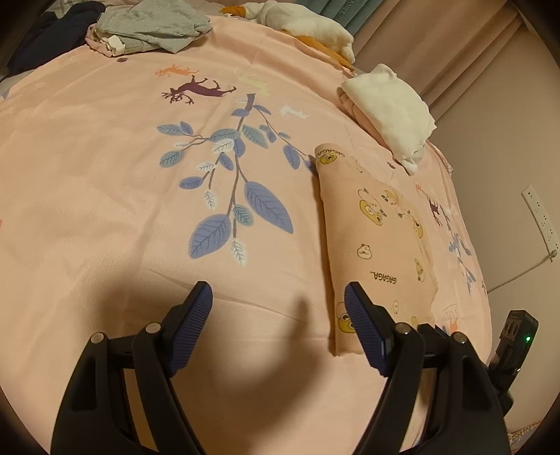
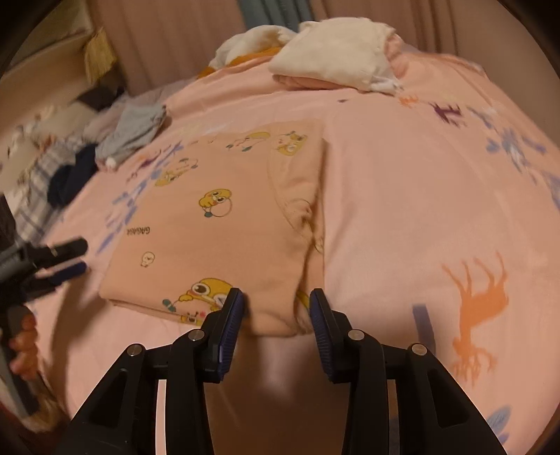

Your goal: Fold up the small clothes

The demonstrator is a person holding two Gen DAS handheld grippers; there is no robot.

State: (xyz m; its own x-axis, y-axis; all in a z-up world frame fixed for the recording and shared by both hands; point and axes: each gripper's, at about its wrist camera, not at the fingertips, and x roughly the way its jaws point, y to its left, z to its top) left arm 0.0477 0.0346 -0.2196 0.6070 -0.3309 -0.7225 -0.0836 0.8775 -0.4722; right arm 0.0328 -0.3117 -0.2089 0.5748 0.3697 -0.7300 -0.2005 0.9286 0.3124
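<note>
Counted: one folded peach cartoon-print garment (image 2: 224,224), one cream folded stack (image 1: 392,112), one grey garment pile (image 1: 154,26), one dark garment heap (image 1: 45,35), two grippers, left (image 1: 278,308) and right (image 2: 276,308).

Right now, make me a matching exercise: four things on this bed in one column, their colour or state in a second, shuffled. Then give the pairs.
Things:
1. cartoon-print garment
2. white garment
3. grey garment
4. left gripper

States:
A. crumpled at the far corner of the bed
B. open, holding nothing
C. folded flat, peach
D. folded, resting on a pink piece at the bed's edge

Pairs: 1-C, 2-D, 3-A, 4-B
</note>
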